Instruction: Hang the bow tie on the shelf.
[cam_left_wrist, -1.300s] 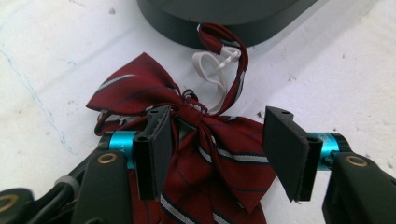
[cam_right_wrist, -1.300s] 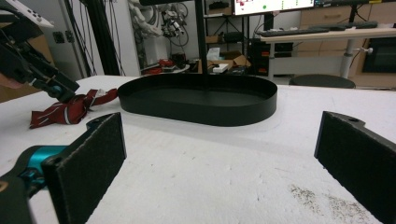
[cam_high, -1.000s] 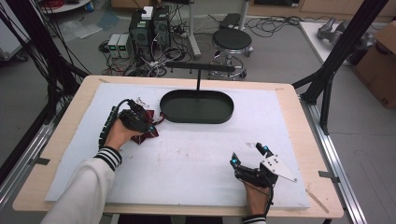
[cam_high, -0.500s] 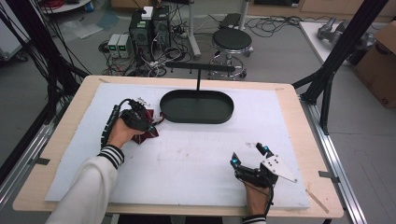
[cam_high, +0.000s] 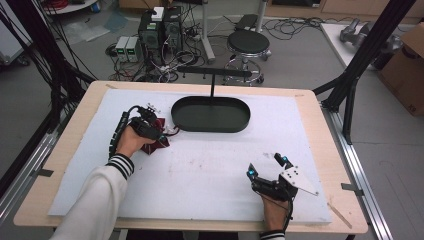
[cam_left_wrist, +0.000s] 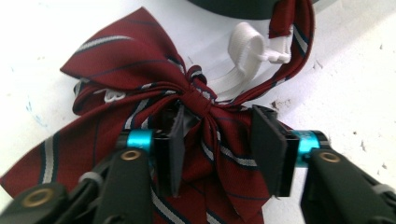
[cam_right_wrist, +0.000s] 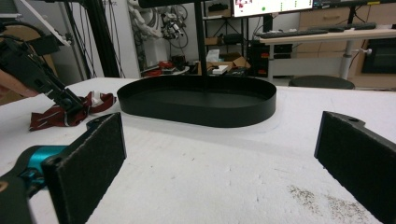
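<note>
Here a dark red striped bow tie (cam_left_wrist: 140, 107) with a white elastic strap (cam_left_wrist: 243, 56) lies on the white tabletop (cam_high: 200, 170), just left of the black oval tray (cam_high: 210, 114). Left gripper (cam_left_wrist: 222, 140) sits over it, jaws apart, straddling the knot, not clamped. Right gripper (cam_high: 267, 166) rests well right of the tray, near the tabletop's front edge, jaws spread wide, empty.

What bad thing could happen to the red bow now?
1. The left gripper has its jaws open around the bow tie below the knot, so closing might catch only loose cloth and let it slip.
2. The white elastic strap lies against the black tray, and might snag on its rim when lifted.
</note>
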